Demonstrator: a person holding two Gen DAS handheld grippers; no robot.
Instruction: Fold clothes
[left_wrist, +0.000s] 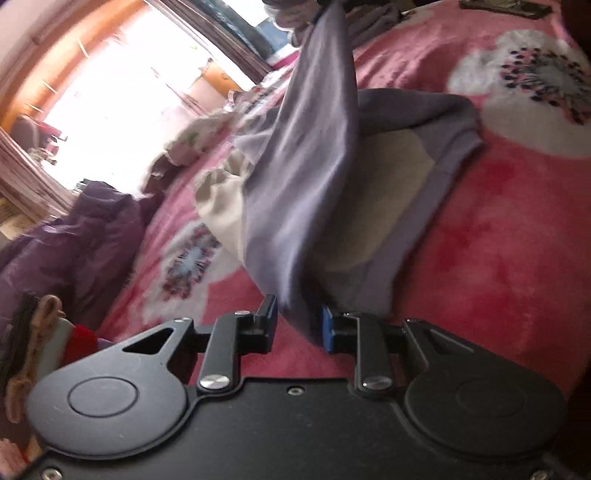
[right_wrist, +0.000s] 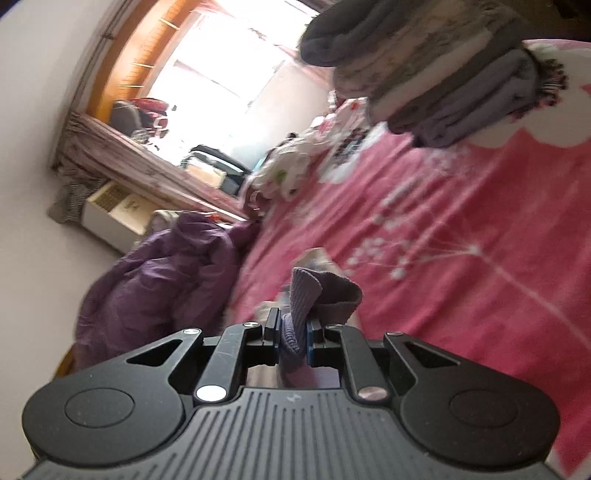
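This is a bedroom in a home. A bed is covered by a pink fleece blanket (left_wrist: 498, 221) printed with large white flowers. Folded clothes (right_wrist: 424, 66) sit stacked on it, and a purple padded jacket (right_wrist: 162, 280) lies crumpled at its edge. A bright window (right_wrist: 221, 74) with a wooden frame and a cluttered sill lights the room.

Lilac garment (left_wrist: 295, 177) with beige panel, partly lifted, stretched taut, rest draped on pink bedspread (left_wrist: 498, 240)

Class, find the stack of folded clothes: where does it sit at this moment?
In the right wrist view, the stack of folded clothes sits at the upper right on the pink floral blanket, beyond the right gripper.
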